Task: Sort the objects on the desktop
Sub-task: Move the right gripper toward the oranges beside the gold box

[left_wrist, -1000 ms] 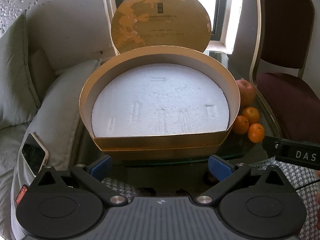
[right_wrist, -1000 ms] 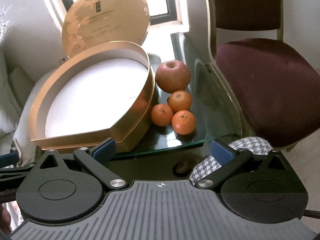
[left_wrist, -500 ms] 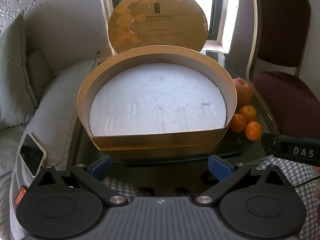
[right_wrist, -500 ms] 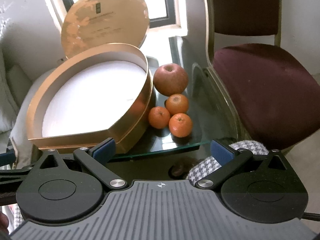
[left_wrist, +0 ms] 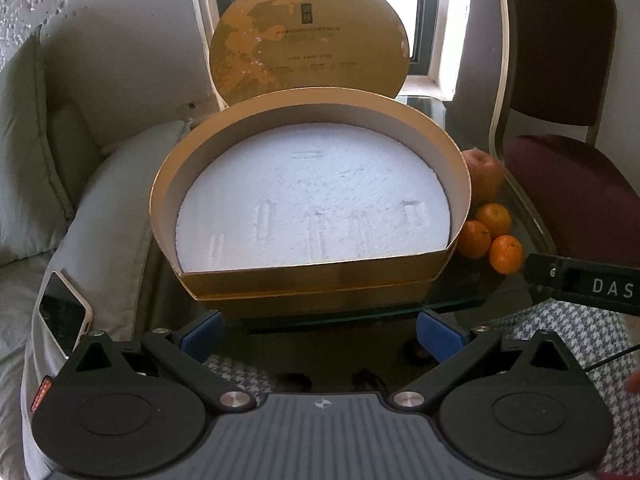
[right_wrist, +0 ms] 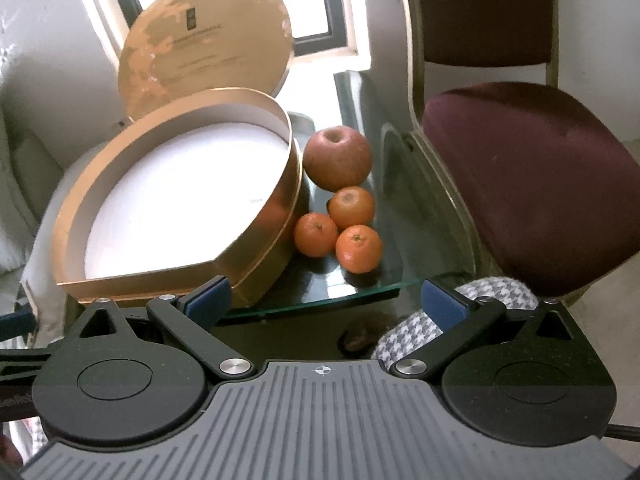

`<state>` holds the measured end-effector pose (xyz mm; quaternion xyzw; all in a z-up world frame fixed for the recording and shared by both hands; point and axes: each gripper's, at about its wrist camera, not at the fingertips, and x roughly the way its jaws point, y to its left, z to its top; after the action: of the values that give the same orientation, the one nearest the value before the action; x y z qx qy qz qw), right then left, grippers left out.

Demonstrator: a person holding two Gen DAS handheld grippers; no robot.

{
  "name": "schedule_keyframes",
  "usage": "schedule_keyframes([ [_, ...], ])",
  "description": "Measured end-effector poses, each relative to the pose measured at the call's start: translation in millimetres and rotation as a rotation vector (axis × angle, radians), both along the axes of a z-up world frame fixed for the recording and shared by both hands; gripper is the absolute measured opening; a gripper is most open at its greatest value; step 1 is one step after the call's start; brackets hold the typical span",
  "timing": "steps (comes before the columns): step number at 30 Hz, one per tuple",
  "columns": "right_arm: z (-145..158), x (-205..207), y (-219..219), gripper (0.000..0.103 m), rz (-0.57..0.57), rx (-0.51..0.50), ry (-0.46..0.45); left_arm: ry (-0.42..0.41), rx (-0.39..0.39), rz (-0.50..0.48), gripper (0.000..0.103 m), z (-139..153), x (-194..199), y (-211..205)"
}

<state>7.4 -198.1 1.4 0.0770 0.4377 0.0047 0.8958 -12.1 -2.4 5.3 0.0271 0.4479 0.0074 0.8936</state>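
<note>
Both wrist views low at table's near edge, facing window; shared: gold box (left_wrist: 308,280), fruit.

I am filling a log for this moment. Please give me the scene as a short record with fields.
surface: glass table
box: gold box, open, white foam inside, no fruit in it
lid: gold lid, upright behind the box
fruit: apple and three oranges, on the glass right of the box
left claw: open, empty
right claw: open, empty
beside table: phone on cushion
</note>
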Motion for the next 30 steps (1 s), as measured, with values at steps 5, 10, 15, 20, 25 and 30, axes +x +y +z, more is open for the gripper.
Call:
schedule_keyframes([
  [5, -2.1, 0.5, -3.3, 0.103, 0.032, 0.033, -0.035, 0.012, 0.002, 0.009, 0.102, -1.1, 2.5, 2.5],
  [10, -1.6, 1.3, -1.2, 0.103, 0.068, 0.036, -0.037, 0.014, -0.001, 0.014, 0.102, -1.6, 2.7, 3.0],
  [15, 4.9, 0.0, 5.4, 0.103, 0.086, 0.013, -0.055, 0.004, 0.005, 0.006, 0.102, -1.0, 1.3, 0.9],
  [20, 3.9, 0.2, 3.4, 0.103, 0.061, -0.013, -0.068, 0.007, 0.013, -0.009, 0.102, -1.4, 1.7, -1.2],
  [25, 1.0, 0.1, 1.0, 0.102, 0.067, -0.006, -0.077, -0.016, -0.028, -0.049, 0.102, -1.6, 1.3, -0.4],
  [30, -0.7, 3.7, 4.3, 0.101, 0.095, -0.044, -0.070, -0.015, -0.047, -0.061, 0.102, -4.1, 2.2, -1.4],
])
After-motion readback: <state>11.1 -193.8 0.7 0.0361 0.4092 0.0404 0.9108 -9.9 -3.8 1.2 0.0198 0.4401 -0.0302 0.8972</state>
